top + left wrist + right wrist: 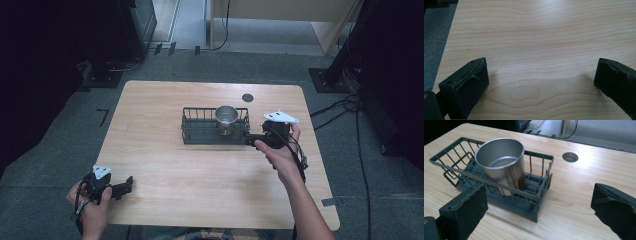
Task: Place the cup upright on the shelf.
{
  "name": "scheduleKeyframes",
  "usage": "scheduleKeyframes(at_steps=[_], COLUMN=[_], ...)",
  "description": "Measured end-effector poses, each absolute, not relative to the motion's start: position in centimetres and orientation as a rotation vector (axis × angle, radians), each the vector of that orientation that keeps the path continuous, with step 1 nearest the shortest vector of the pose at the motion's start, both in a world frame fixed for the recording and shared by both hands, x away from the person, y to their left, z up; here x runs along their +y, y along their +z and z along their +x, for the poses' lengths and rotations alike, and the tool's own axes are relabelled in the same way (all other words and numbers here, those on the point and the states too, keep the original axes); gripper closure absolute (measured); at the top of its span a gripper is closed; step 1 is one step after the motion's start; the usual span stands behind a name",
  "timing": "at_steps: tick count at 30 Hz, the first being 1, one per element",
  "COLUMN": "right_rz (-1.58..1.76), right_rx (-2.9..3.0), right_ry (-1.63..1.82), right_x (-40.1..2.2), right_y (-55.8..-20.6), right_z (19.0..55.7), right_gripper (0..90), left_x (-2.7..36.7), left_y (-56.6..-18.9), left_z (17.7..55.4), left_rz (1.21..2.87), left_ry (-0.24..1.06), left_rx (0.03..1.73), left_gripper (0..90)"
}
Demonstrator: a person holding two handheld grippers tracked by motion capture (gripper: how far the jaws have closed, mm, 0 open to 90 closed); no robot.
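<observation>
With the steel cup (501, 165) standing in the wire rack (454, 157), the right claw (252, 138) hung spread beside it, seemingly poised to grip, while the left claw (122, 187) lay spread on the desk (200, 175).

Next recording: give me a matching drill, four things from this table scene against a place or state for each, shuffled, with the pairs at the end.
Things
1. cup
2. rack
3. left gripper
4. right gripper

Places or states
A. open, at the rack's right end
B. dark wire, at mid-table
C. open over bare wood, near the table's near left corner
D. shiny metal, standing in the rack

Pairs: 1-D, 2-B, 3-C, 4-A
</observation>
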State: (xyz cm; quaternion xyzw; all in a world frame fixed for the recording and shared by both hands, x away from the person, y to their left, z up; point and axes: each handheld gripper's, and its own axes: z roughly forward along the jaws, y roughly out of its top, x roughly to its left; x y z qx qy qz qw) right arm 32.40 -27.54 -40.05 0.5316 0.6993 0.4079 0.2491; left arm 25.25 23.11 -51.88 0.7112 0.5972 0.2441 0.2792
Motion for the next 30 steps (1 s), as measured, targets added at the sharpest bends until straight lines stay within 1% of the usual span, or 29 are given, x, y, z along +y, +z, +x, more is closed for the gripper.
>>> scheduleKeyframes(at_steps=[12, 30], right_rz=[1.494, 1.599], right_rx=[1.852, 1.763], right_ry=[1.095, 1.074], right_x=[-30.4, -34.6], right_y=[-41.2, -44.2], right_z=[30.1, 26.5], right_gripper=[0.7, 1.4], left_x=[23.1, 23.1], left_y=[-51.9, -51.9], left_z=[25.2, 25.2], left_rz=[1.91, 1.91], left_ry=[0.655, 0.655], left_rx=[1.601, 1.601], left_gripper=[0.0, 0.0])
